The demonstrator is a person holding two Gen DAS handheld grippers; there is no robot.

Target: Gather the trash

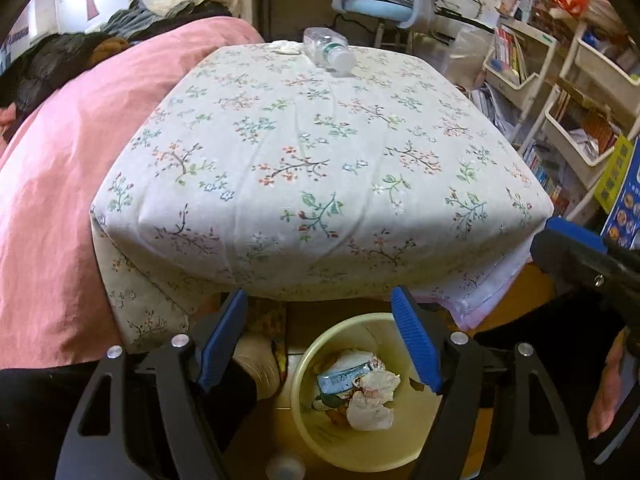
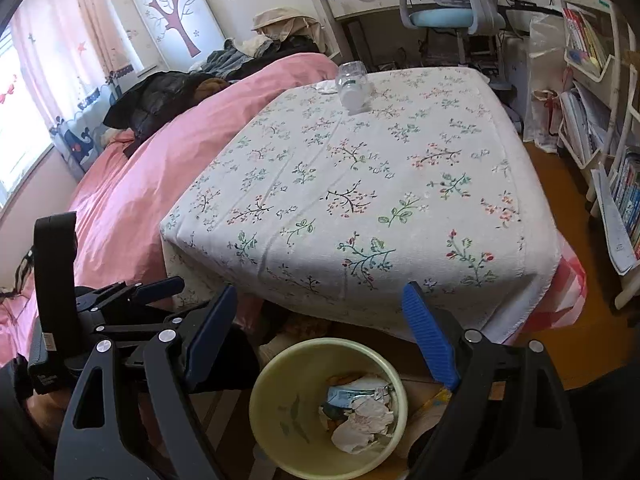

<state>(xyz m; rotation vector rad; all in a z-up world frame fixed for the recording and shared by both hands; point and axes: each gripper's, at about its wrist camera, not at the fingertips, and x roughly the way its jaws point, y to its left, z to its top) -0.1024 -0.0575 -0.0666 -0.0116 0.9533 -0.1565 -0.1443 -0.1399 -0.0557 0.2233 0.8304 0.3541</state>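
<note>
- No brand or writing can be read anywhere: the band on the plastic bottle (image 1: 329,53) is green but blurred, and the blue wrapper (image 1: 343,380) in the bin carries print too small to make out
- One pale yellow bin (image 1: 304,408) stands on the floor just below the near edge of the table (image 1: 320,152), which is covered by a white cloth with flower sprigs
- Inside the bin lie two crumpled white papers (image 1: 370,402) on top of the blue wrapper and some darker scraps; what is under them is hidden
- One clear plastic bottle lies on its side near the far edge of the table, its white cap end towards the cameras; a single small white wad (image 1: 286,46) sits just beside it at the far edge, partly hidden by the bottle in the right wrist view
- Left gripper (image 1: 320,340): its two blue pads are spread wide apart above the bin, with nothing between them
- Right gripper (image 2: 322,336): its two blue pads are likewise spread wide, empty, over the bin and the table's near edge
- Each gripper shows at the edge of the other's view, cut off by the frame
- A pink bed cover (image 1: 60,184) lies just beside the table's left edge, with dark clothes (image 2: 160,96) heaped on it
- One blue chair (image 2: 448,12) stands beyond the far edge; shelves of books (image 2: 588,52) line the right side, their spines unreadable
</note>
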